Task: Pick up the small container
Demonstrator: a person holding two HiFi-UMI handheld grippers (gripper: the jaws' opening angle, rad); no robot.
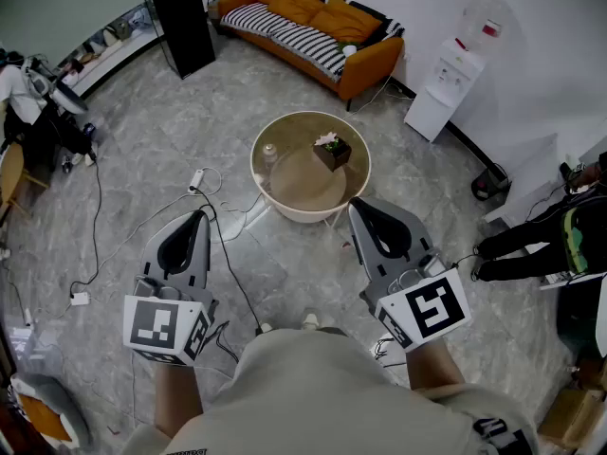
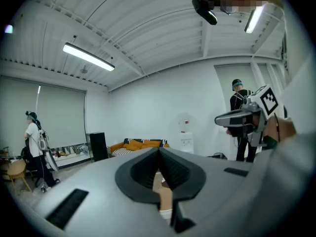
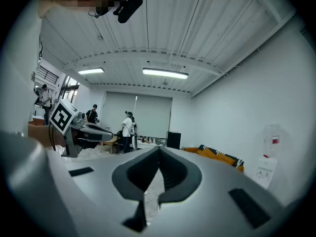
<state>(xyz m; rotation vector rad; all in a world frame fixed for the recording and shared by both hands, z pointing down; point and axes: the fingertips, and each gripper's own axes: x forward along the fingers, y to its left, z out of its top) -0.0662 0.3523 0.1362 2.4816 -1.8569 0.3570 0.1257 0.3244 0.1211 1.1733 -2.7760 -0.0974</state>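
A round beige table [image 1: 285, 207] stands ahead of me on the floor. On it sit a small clear bottle-like container [image 1: 269, 153] at the left and a dark box holding a small plant [image 1: 332, 151] at the right. My left gripper [image 1: 201, 215] is held low and to the left of the table, jaws shut with nothing in them. My right gripper [image 1: 356, 204] hangs by the table's near right rim, its jaws also shut and empty. In the left gripper view the left gripper [image 2: 159, 150] points level across the room; the right gripper [image 3: 159, 150] does the same in its own view.
An orange sofa [image 1: 313, 22] with striped cushions stands beyond the table, a black cabinet [image 1: 183, 17] to its left and a white water dispenser [image 1: 446, 88] to its right. Cables [image 1: 204, 207] trail over the floor left of the table. People stand at both sides of the room.
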